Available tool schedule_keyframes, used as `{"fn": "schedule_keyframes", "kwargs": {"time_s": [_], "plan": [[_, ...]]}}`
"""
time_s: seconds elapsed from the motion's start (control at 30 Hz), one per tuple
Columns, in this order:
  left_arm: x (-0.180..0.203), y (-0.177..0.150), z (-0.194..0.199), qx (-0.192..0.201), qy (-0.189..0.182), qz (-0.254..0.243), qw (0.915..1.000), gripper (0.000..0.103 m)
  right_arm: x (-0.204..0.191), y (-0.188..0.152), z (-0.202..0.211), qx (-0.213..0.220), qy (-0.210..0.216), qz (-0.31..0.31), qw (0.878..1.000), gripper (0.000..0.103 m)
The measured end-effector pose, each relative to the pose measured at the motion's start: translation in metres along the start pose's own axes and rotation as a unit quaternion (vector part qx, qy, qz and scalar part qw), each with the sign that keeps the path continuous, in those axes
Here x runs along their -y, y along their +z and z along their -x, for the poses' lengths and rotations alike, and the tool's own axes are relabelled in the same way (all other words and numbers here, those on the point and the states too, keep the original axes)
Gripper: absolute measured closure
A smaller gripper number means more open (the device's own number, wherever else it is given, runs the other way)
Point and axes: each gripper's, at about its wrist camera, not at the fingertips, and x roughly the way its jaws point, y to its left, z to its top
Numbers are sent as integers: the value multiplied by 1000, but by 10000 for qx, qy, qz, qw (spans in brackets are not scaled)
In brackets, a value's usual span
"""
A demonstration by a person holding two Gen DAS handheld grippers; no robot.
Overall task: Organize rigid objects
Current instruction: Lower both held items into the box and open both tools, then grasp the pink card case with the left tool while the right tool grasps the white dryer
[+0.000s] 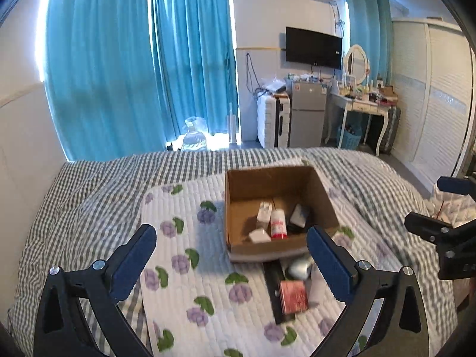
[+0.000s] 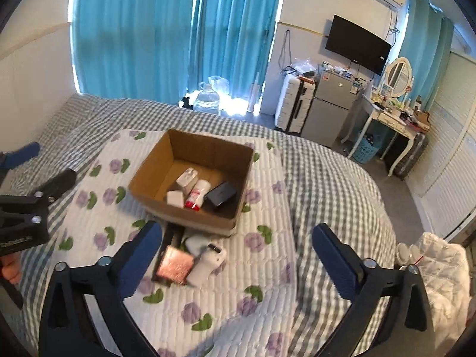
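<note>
An open cardboard box (image 1: 238, 190) (image 2: 148, 175) sits on a floral quilt on the bed. Inside lie white adapters (image 1: 264, 211) (image 2: 186, 177), a white bottle with red label (image 1: 278, 223) (image 2: 197, 195) and a black case (image 2: 221, 194). In front of the box lie a copper-pink square item (image 1: 293, 296) (image 2: 175, 267) on a long black box (image 1: 273, 279), a white device (image 2: 206, 263) and a grey-white rounded object (image 1: 300, 267) (image 2: 195, 242). My left gripper (image 1: 232, 255) is open and empty above the quilt. My right gripper (image 2: 238, 255) is open and empty beside these items.
The floral quilt (image 1: 184, 267) (image 2: 267, 267) covers a checked bedspread (image 1: 74, 196). A white plastic bag (image 2: 440, 270) lies at the bed's right edge. Curtains, suitcase, fridge (image 1: 308, 113) and a dressing table (image 1: 363, 107) stand beyond the bed.
</note>
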Motion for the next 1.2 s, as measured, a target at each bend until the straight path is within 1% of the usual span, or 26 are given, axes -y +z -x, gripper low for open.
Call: {"fn": "schedule_keyframes", "kwargs": {"time_s": [0.13, 0.23, 0.33, 0.4, 0.53, 0.63, 0.67, 0.7, 0.73, 0.77, 0.83, 0.87, 0.9, 1.0, 1.03, 1.07, 1.1, 1.13, 1.2], "plan": [[2, -33, -8, -94, -31, 115, 9999, 0, -6, -30, -11, -40, 85, -36, 9999, 0], [0, -59, -25, -207, -2, 341, 9992, 0, -9, -52, -34, -120, 162, -172, 9996, 0], [-3, -79, -51, -296, 59, 620, 9976, 0, -12, -72, -71, -287, 238, -374, 9986, 0], [-2, -86, -70, -379, 170, 701, 9967, 0, -15, -78, -94, -392, 210, -390, 9982, 0], [7, -89, -109, -397, 493, 576, 9963, 0, -22, -84, -149, -585, 48, -435, 9973, 0], [11, -98, -134, -485, 425, 576, 9963, 0, -29, -90, -197, -853, -200, -234, 9959, 2], [12, -103, -140, -545, 403, 561, 9961, 0, -30, -94, -208, -938, -247, -212, 9951, 9], [13, -109, -145, -594, 377, 539, 9961, 0, -29, -99, -217, -1026, -209, -237, 9942, 14], [13, -117, -152, -684, 361, 513, 9957, 0, -28, -104, -226, -1144, -83, -312, 9929, 21], [12, -123, -157, -765, 356, 509, 9951, 0, -27, -109, -235, -1279, 41, -367, 9911, 24], [11, -129, -163, -920, 304, 550, 9938, 0, -28, -115, -246, -1374, 215, -438, 9893, 26], [11, -132, -165, -958, 274, 579, 9933, 0, -29, -115, -249, -1410, 274, -432, 9887, 30], [11, -133, -165, -973, 271, 575, 9932, 0, -31, -115, -253, -1452, 338, -391, 9881, 30], [15, -137, -167, -1029, 501, 392, 9927, 0, -33, -118, -263, -1501, 354, -227, 9878, 32], [16, -138, -167, -1043, 515, 365, 9925, 0, -31, -119, -265, -1471, 397, -247, 9880, 37], [17, -140, -168, -1075, 491, 357, 9924, 0, -29, -119, -263, -1450, 473, -291, 9879, 45], [18, -142, -168, -1114, 453, 353, 9921, 0, -28, -119, -261, -1433, 501, -306, 9879, 48], [19, -143, -169, -1147, 422, 332, 9920, 0, -26, -118, -256, -1352, 473, -291, 9893, 55], [25, -144, -168, -1193, 367, 228, 9919, 0, -21, -119, -245, -1257, 495, -250, 9905, 56]]}}
